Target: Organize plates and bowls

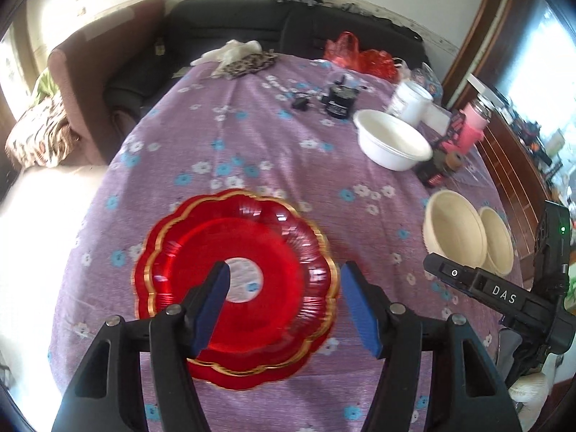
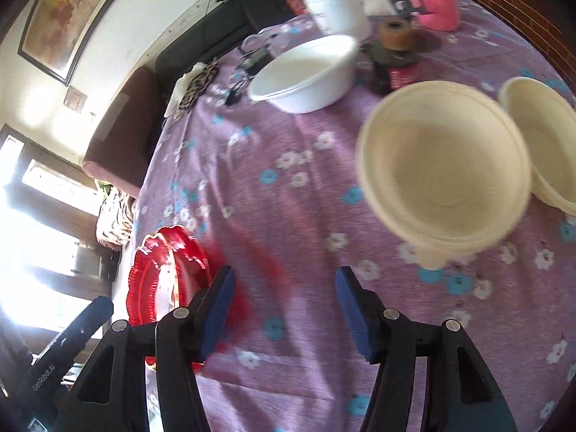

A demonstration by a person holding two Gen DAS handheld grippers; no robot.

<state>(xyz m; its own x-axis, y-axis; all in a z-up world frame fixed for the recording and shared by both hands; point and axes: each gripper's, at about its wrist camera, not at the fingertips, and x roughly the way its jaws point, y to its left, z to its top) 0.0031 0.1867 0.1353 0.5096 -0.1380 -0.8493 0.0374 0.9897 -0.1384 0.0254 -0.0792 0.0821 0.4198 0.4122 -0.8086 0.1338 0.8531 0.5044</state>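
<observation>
A stack of red scalloped plates with gold rims [image 1: 288, 248] lies on the purple flowered tablecloth [image 1: 252, 136]. My left gripper [image 1: 286, 270] hovers over the stack, open, with nothing between its blue pads. Further right stand two cream bowls [image 1: 455, 230] [image 1: 498, 241] side by side, and a white bowl [image 1: 394, 140] behind them. In the right wrist view my right gripper [image 2: 285, 273] is open and empty over bare cloth. The nearer cream bowl [image 2: 442, 176] is ahead to its right, the second cream bowl [image 2: 543, 144] beyond, and the white bowl [image 2: 306, 72] farther back. The red plates [image 2: 165, 277] lie to its left.
At the table's far right stand a white jar [image 1: 410, 102], a pink bottle [image 1: 471, 126], a brown tape roll [image 1: 455, 160] and a black device [image 1: 340, 102]. A red bag [image 1: 352, 52] and cloths lie at the far edge. A dark sofa [image 1: 216, 43] is behind.
</observation>
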